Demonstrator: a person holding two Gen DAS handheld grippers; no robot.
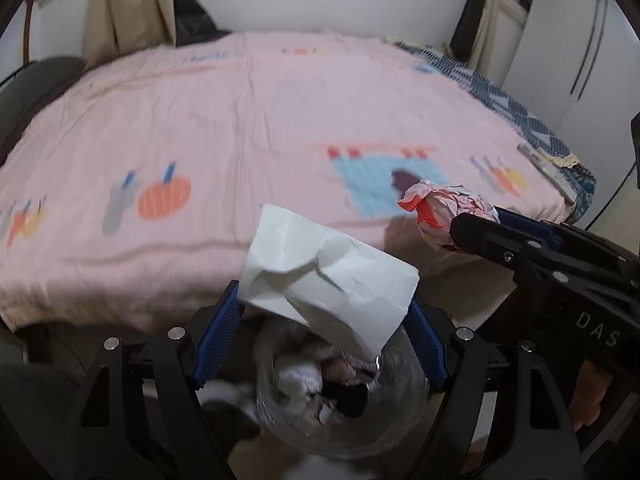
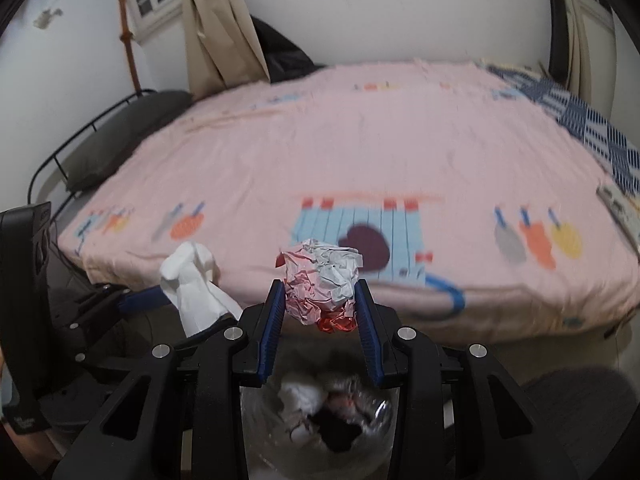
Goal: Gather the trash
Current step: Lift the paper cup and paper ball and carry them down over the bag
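Your left gripper has its blue-padded fingers spread wide, w/ a crumpled white tissue sitting between the tips. The tissue spans the gap, and its lower corner hangs down over what's below; can't tell if either pad really presses it.

Your right gripper has its fingers clamped on a crumpled paper ball, white w/ pink and red patches, squeezed from both sides near the tips. In the left wrist view that same ball shows at the end of the right gripper, which comes in from the right side. White letters "DAS" read on its black body; anything further is cut off.

Directly below both grippers is a clear plastic bag, mouth open upward, blurred. Inside it: white crumpled paper, something pinkish, and a dark item you can't identify.

Beyond the fingers lies a bed w/ a pink bedsheet, printed w/ a light-blue block carrying a dark heart, plus small orange, yellow and grey shapes. A blue-and-white patterned cloth covers the far right corner. A dark pillow rests at the left end by a black metal rail. A beige curtain hangs at the back wall.
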